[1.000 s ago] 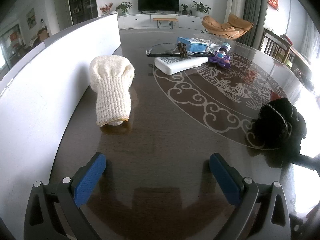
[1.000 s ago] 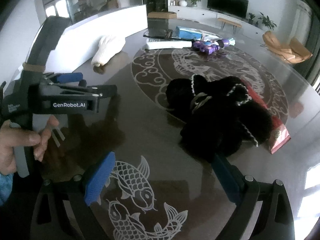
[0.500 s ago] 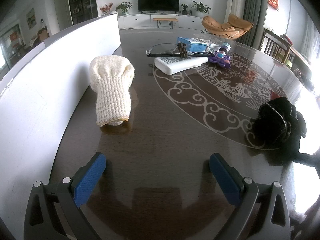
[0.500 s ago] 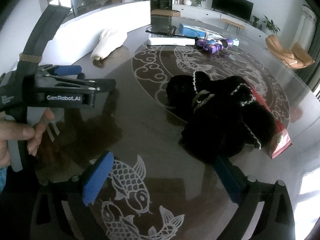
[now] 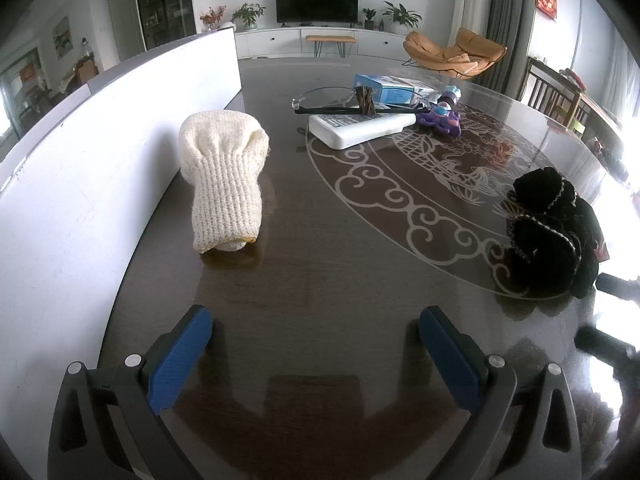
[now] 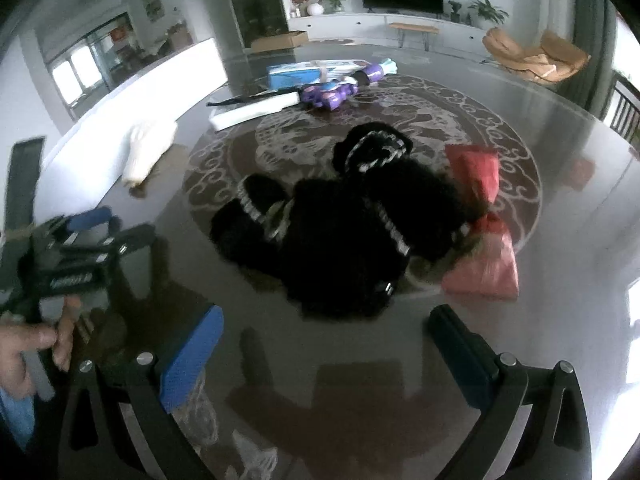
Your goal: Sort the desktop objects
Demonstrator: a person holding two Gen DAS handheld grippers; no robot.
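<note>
A black fuzzy knit bundle with pale trim [image 6: 352,232] lies on the dark patterned table [image 6: 560,160], just ahead of my right gripper [image 6: 326,320]. That gripper is open wide and nothing is between its blue pads. The bundle [image 5: 552,232] also shows at the right of the left wrist view. A cream knit glove [image 5: 224,184] lies ahead and left of my left gripper [image 5: 316,328], which is open and empty over bare table. In the right wrist view the left gripper [image 6: 120,228] is held by a hand [image 6: 28,344] at the left edge.
Red packets [image 6: 476,176] lie partly under the black bundle. At the far side sit a white slab [image 5: 360,128], glasses [image 5: 340,100], a blue box [image 5: 384,88] and a purple toy [image 5: 440,114]. A white board [image 5: 100,160] walls the table's left edge.
The right gripper has shifted and rolled, so the black bundle now lies centred in front of it, and its jaws stand a little wider. The left gripper has not moved.
</note>
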